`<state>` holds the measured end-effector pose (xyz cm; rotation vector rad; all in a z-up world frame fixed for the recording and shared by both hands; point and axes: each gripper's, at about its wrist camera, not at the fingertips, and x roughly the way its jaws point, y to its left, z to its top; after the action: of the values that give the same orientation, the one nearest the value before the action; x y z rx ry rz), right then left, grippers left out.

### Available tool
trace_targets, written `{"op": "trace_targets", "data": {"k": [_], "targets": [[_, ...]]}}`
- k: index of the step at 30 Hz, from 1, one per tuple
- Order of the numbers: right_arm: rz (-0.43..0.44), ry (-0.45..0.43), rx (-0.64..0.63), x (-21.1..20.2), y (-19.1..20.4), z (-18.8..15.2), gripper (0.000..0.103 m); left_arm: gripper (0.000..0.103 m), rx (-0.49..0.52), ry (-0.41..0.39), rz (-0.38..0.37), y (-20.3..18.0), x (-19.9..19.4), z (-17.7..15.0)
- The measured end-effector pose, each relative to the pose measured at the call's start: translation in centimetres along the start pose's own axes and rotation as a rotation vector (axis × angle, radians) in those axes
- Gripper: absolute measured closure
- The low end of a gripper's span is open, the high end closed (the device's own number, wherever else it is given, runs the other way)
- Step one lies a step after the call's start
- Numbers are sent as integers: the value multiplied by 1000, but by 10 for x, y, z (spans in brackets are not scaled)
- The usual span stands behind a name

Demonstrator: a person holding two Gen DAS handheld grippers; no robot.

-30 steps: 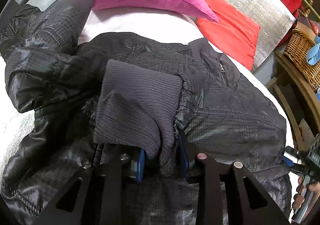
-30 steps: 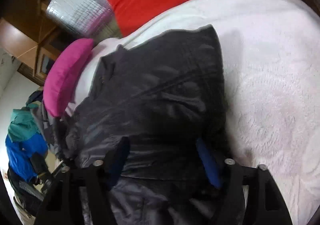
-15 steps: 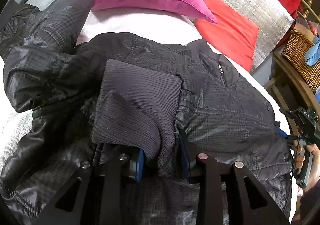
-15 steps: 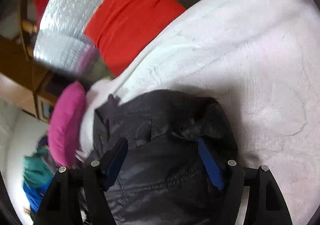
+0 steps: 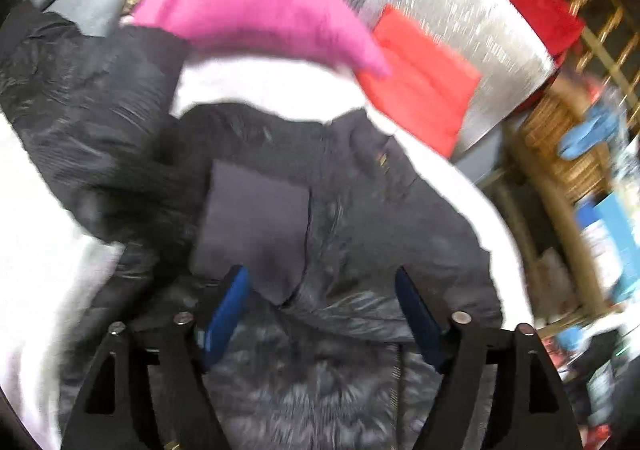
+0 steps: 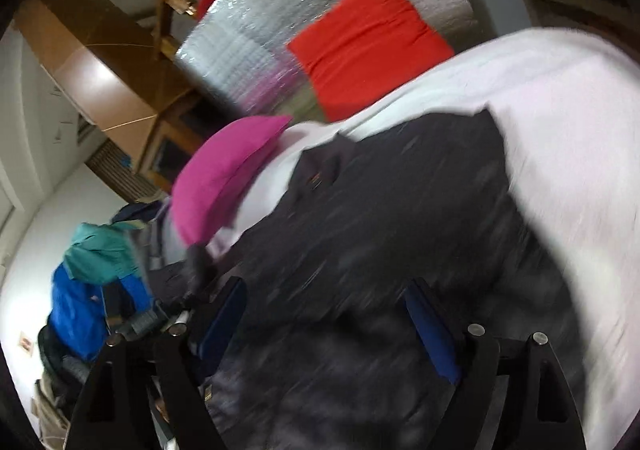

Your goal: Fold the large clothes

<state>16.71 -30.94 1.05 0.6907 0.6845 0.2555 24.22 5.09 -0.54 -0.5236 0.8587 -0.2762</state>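
Note:
A large black quilted jacket (image 5: pixel 380 217) lies spread on a white blanket (image 5: pixel 264 85), with its grey ribbed cuff (image 5: pixel 256 226) resting on the body. It also shows in the right wrist view (image 6: pixel 400 217), blurred. My left gripper (image 5: pixel 320 298) is open just above the jacket, the cuff lying free by its left finger. My right gripper (image 6: pixel 324 310) is open over the jacket's near side and holds nothing.
A pink pillow (image 5: pixel 256 5) and a red cushion (image 5: pixel 420 85) lie at the bed's head against a silver foil panel (image 5: pixel 452 5). A wicker basket (image 5: pixel 560 145) stands on wooden furniture at right. A blue and teal garment (image 6: pixel 96 282) hangs at left.
My left gripper has opened and let go of the ribbed cuff, which now lies on the jacket. Both views have swung and are blurred with motion. The right gripper stays open.

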Motion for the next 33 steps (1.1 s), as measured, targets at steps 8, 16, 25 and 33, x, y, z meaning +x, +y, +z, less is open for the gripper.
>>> {"op": "trace_targets", "data": {"k": [8,16,25,33], "targets": [[81,102,-75,60,71,-91,15,15,-391,-125,18,167,-84,49],[-54,73,-341,75,105,-123,11,15,-515,-240,240,291,-98,110],[-39,77,-426,85,118,-125,11,16,-463,-294,322,319,-75,159],[-25,97,-423,90,115,-125,11,90,-436,-232,411,327,-61,168]]}}
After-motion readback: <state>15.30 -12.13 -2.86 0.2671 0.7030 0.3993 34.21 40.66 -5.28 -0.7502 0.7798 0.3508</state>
